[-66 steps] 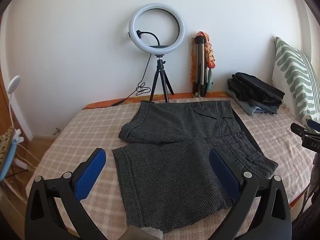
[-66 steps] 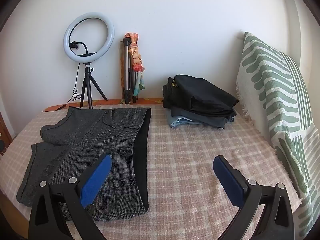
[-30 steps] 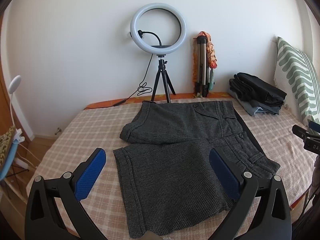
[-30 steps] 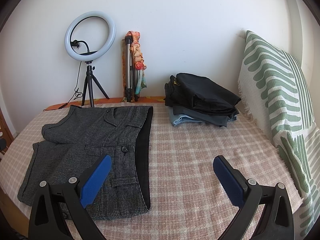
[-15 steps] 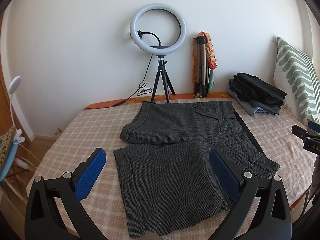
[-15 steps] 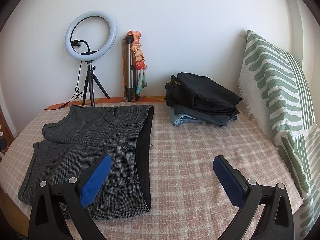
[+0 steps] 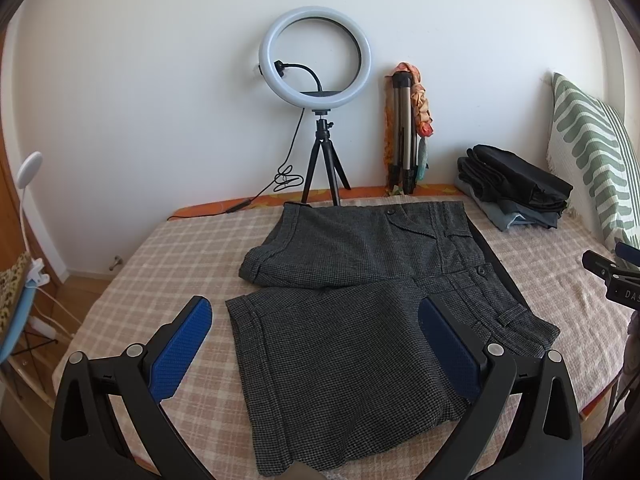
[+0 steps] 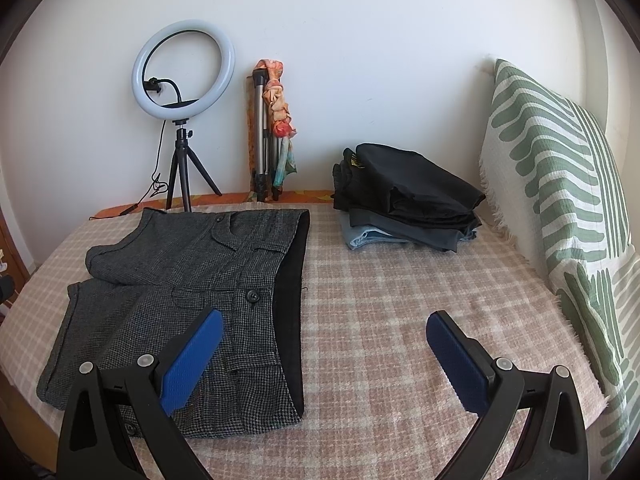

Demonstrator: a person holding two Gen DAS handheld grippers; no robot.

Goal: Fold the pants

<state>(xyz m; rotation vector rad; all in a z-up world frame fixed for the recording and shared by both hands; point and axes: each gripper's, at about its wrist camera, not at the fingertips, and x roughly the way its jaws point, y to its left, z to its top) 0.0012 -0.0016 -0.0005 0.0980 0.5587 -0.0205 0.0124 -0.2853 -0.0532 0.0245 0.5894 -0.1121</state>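
Observation:
Dark grey checked shorts lie flat on the plaid-covered bed, legs to the left, waistband to the right. They also show in the right wrist view, with the black waistband lining facing right. My left gripper is open and empty, held above the near leg. My right gripper is open and empty, above the bed just right of the waistband. Part of the right gripper shows at the right edge of the left wrist view.
A stack of folded dark clothes sits at the back right of the bed. A green-striped pillow leans on the right. A ring light on a tripod and a folded tripod stand against the wall. The bed's near edge is close below.
Both grippers have hardly moved, only drifting slightly. The shorts lie as before and both grippers stay open.

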